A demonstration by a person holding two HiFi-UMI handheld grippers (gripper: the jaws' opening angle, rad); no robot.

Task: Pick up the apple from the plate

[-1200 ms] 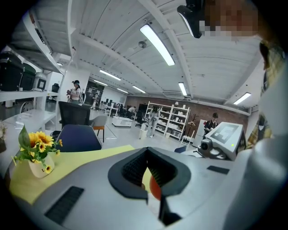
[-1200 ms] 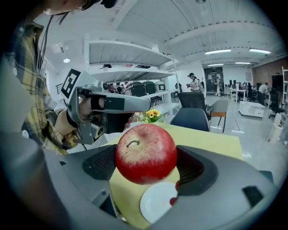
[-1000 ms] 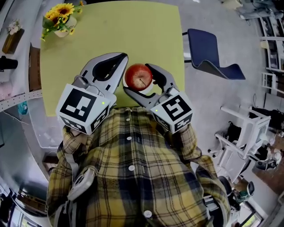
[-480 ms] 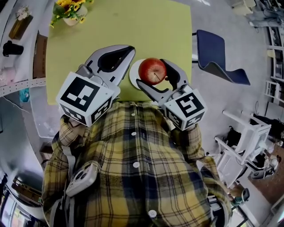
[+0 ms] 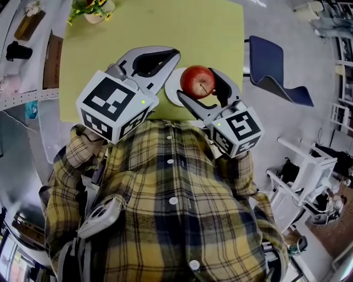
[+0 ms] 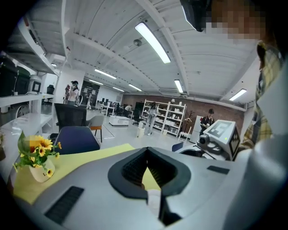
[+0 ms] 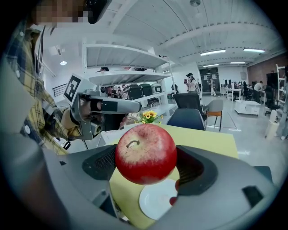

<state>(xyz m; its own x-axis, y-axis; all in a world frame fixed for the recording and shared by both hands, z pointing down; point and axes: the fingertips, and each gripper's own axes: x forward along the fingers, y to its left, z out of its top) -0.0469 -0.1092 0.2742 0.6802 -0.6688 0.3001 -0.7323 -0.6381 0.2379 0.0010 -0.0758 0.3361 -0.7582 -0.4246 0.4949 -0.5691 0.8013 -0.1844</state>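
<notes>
The head view looks steeply down onto the worktop (image 5: 187,38). Each claw view sits close behind its own claw, the left claw (image 6: 147,155) or the right claw (image 7: 146,166), looking out across the room. All three show the flowers (image 5: 91,8).

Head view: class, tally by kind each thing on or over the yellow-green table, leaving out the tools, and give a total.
apple: 1
plate: 1
pot of sunflowers: 1
Total: 3

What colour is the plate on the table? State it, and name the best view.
White. The plate shows best in the right gripper view, just below the held apple.
</notes>
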